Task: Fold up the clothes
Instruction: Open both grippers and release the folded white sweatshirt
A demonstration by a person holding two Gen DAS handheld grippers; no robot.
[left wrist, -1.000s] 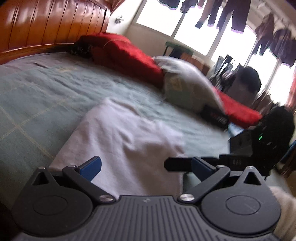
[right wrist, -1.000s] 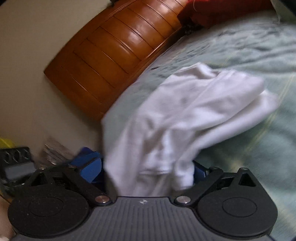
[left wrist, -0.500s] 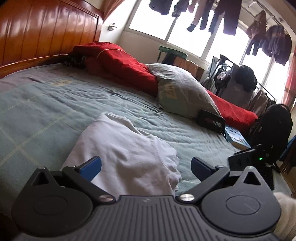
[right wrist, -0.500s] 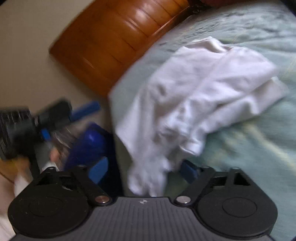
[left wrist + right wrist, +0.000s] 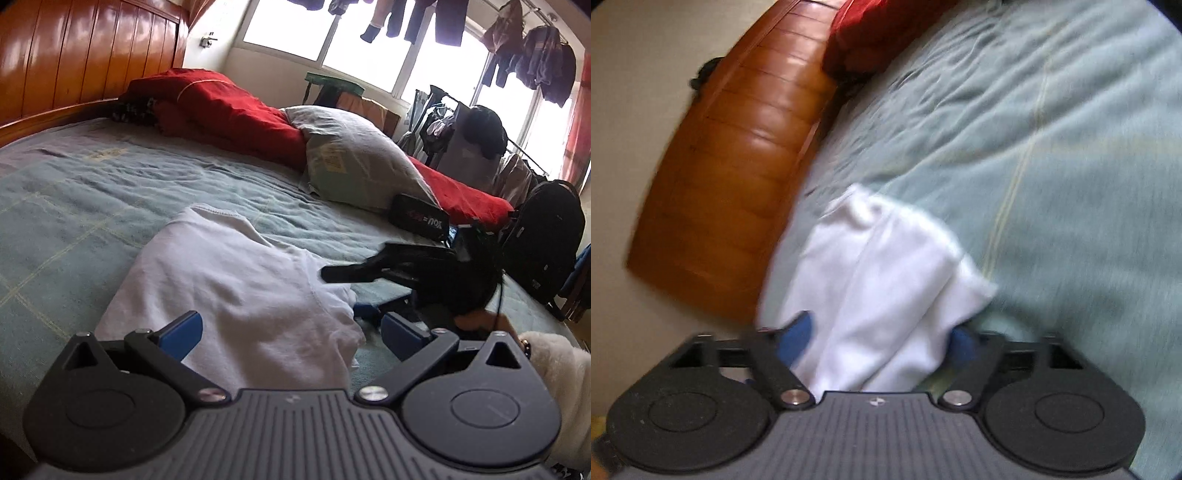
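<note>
A folded white garment (image 5: 236,280) lies on the grey-green bedspread (image 5: 74,199). My left gripper (image 5: 291,332) hovers open over the garment's near edge, its blue pads wide apart and gripping nothing. My right gripper (image 5: 354,291) comes in from the right, rolled so that one finger is above the garment's right edge and one below. In the right wrist view, which is blurred, the white garment (image 5: 886,302) fills the gap between the blue pads of the right gripper (image 5: 879,336). Its jaws are closing around that edge and still show a gap.
A wooden headboard (image 5: 74,55) runs along the left. Red bedding (image 5: 221,107), a grey pillow (image 5: 354,158) and a black pouch (image 5: 421,221) lie at the far side of the bed. A black backpack (image 5: 543,236) stands at the right. A white fuzzy sleeve (image 5: 554,373) shows at lower right.
The right gripper swung back in to the garment's right edge, rolled over, and its jaws narrowed around the cloth. The left gripper shifted slightly and stayed open.
</note>
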